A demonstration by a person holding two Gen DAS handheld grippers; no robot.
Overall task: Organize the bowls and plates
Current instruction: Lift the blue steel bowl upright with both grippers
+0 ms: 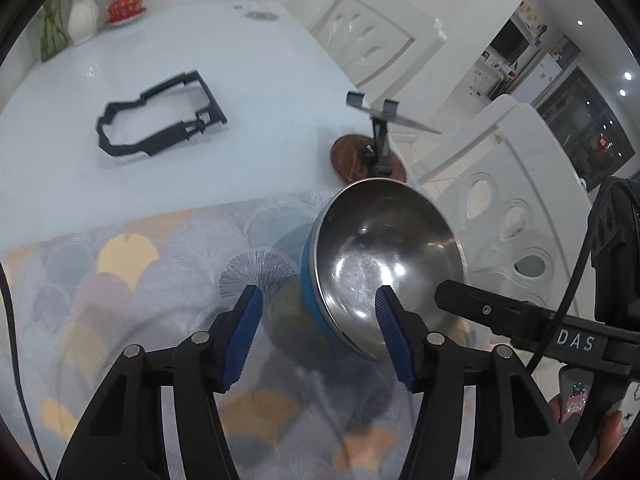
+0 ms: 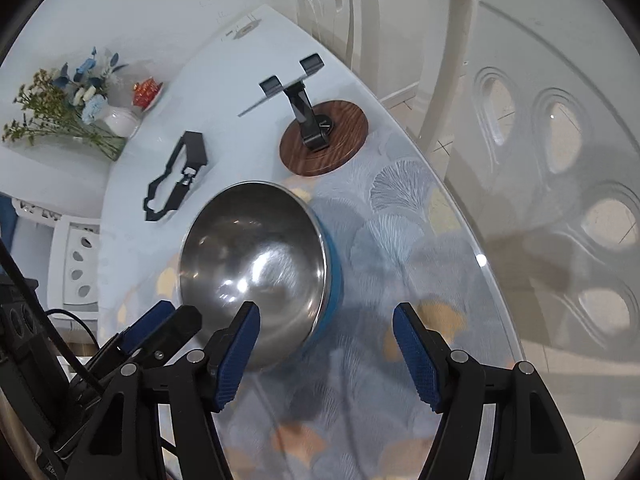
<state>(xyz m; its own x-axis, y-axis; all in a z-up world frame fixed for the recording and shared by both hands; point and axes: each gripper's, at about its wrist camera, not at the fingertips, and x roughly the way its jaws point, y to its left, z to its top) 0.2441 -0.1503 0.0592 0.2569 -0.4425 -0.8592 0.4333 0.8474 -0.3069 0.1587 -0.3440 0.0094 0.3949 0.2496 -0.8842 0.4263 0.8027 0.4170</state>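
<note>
A steel bowl with a blue outside is tilted on its side above the patterned mat, its shiny inside facing the cameras; it also shows in the right wrist view. My left gripper is open, its jaws either side of the bowl's lower rim, the right pad inside the bowl. My right gripper is open, its left pad in front of the bowl's rim. I cannot tell what holds the bowl tilted. The left gripper's fingers show at lower left of the right wrist view.
A patterned mat covers the near part of the pale glass table. A black frame lies on the table. A phone stand on a round wooden base stands near the table edge. A vase of flowers and white chairs surround it.
</note>
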